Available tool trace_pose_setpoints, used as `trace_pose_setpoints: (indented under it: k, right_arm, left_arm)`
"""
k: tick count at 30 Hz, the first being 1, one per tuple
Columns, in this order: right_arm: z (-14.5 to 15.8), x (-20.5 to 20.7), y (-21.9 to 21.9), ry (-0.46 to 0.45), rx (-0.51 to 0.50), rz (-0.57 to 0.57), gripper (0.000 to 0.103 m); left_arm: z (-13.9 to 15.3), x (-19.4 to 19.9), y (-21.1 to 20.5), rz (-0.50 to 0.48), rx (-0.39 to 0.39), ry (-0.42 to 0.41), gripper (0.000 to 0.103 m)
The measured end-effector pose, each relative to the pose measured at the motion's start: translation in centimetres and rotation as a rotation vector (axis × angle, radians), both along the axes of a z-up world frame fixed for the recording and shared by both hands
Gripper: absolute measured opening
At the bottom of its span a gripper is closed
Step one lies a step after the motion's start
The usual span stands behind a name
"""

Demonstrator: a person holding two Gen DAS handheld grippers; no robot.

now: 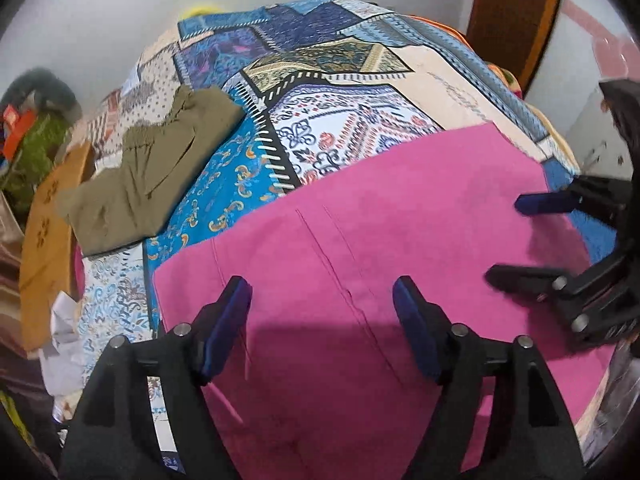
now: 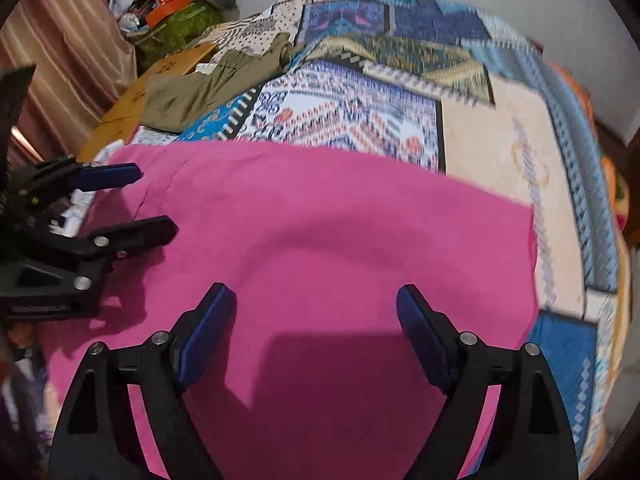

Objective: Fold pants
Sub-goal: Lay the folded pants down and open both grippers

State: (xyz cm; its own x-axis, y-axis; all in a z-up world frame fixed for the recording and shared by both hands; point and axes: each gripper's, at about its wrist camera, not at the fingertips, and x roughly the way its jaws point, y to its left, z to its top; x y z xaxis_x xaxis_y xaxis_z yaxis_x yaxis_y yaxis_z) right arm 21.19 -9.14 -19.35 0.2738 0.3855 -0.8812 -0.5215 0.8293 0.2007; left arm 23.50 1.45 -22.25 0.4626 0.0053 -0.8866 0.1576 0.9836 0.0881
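Note:
Pink pants (image 1: 380, 240) lie spread flat on the patterned bedspread (image 1: 340, 120), near its front edge; they also fill the lower part of the right wrist view (image 2: 320, 220). My left gripper (image 1: 322, 296) is open and empty just above the pink cloth near its left end; it shows at the left of the right wrist view (image 2: 156, 200). My right gripper (image 2: 316, 300) is open and empty above the middle of the pants; it shows at the right of the left wrist view (image 1: 504, 236).
Folded olive-green pants (image 1: 152, 168) lie at the bed's far left, also in the right wrist view (image 2: 192, 88). A brown cardboard box (image 1: 48, 240) and a cluttered pile (image 2: 172, 12) stand left of the bed. A wooden door (image 1: 516, 12) is at the back right.

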Motion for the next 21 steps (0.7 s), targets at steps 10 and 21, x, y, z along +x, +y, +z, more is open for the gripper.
trace_pose_setpoints:
  k: [10, 21]
  right_arm:
    - [0.6, -5.5, -4.1, 0.008, 0.036, -0.041, 0.084]
    - [0.4, -8.6, -8.3, 0.020, 0.054, -0.166, 0.084]
  left_arm:
    - [1.0, -4.9, 0.5, 0.019, -0.019, -0.027, 0.078]
    - [2.1, -9.9, 2.9, 0.074, -0.044, -0.045, 0.080]
